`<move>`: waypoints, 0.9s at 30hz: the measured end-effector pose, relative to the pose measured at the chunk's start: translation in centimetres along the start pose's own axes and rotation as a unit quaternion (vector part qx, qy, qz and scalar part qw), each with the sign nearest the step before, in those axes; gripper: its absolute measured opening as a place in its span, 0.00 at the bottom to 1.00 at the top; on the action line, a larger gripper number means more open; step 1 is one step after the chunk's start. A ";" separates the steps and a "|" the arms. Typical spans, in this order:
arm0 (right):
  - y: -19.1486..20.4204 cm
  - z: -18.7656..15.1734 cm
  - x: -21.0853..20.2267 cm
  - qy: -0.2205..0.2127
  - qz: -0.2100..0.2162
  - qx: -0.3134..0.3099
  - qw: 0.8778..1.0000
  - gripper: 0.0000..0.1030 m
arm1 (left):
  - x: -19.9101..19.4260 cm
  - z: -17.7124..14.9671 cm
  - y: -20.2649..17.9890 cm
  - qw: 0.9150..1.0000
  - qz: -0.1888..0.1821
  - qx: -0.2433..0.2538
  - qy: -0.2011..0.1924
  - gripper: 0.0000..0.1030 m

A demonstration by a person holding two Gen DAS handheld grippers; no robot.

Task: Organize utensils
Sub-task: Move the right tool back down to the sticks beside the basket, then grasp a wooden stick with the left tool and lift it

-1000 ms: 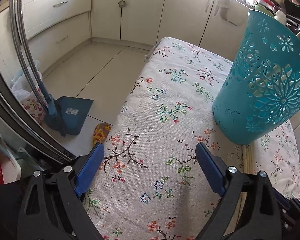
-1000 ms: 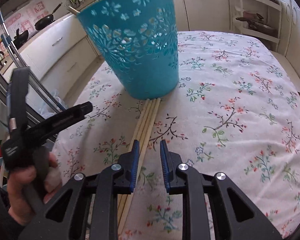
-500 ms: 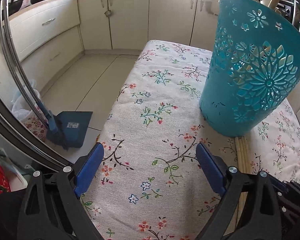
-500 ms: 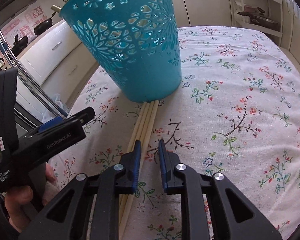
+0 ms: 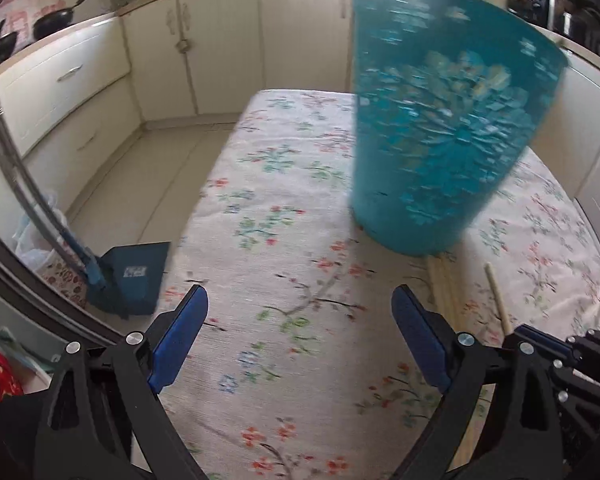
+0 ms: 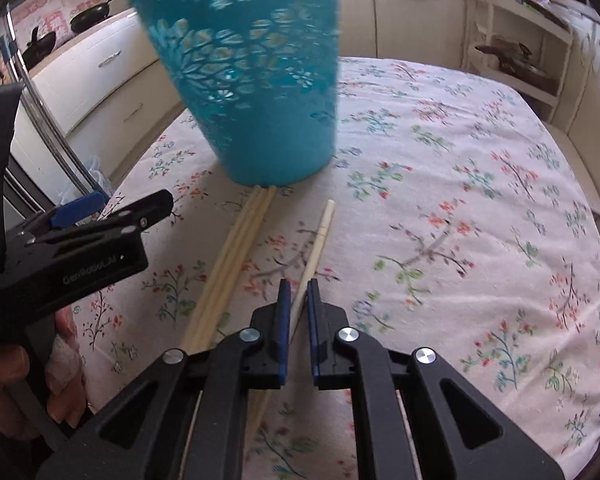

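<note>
A teal cut-out basket (image 6: pixel 252 80) stands on the floral tablecloth (image 6: pixel 460 200); it also shows in the left wrist view (image 5: pixel 432 136). Three wooden chopsticks (image 6: pixel 236 252) lie side by side in front of it. My right gripper (image 6: pixel 296 294) is shut on a fourth chopstick (image 6: pixel 320 236), which points toward the basket, apart from the others. In the left wrist view this chopstick (image 5: pixel 496 296) sticks up at the right. My left gripper (image 5: pixel 298 308) is open and empty above the cloth, left of the basket; its body (image 6: pixel 72 248) shows in the right wrist view.
The table's left edge drops to a tiled floor with a blue dustpan (image 5: pixel 134 276). White kitchen cabinets (image 5: pixel 204 52) run along the back. An open shelf unit (image 6: pixel 516 44) stands at the far right.
My right gripper has closed on one chopstick and pulled it away from the other three. Both grippers have moved closer to the basket.
</note>
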State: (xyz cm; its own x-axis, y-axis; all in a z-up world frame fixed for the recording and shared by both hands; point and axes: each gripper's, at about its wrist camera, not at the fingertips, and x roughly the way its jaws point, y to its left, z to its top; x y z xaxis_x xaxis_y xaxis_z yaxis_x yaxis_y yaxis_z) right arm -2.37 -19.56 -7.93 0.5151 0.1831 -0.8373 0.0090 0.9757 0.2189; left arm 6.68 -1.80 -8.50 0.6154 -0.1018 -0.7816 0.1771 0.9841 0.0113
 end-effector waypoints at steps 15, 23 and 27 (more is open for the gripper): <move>-2.7 0.2 -0.2 0.015 0.062 0.060 0.996 0.07 | 1.2 -0.2 -5.1 0.996 0.018 0.080 0.029 0.86; -2.4 0.3 0.1 0.001 0.069 0.048 0.996 0.09 | 1.6 -0.1 -4.6 0.996 0.007 0.076 0.053 0.73; -1.1 0.3 0.2 -0.011 0.037 0.005 0.999 0.09 | 1.7 0.5 -5.8 0.994 -0.019 0.086 0.067 0.36</move>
State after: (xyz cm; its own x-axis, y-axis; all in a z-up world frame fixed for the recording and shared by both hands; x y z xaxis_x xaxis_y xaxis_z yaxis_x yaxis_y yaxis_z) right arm -2.02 -20.64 -8.25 0.5335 0.2528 -0.8071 -0.0224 0.9582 0.2853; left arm 7.08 -7.77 -9.65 0.4998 -0.1075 -0.8594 0.3352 0.9389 0.0775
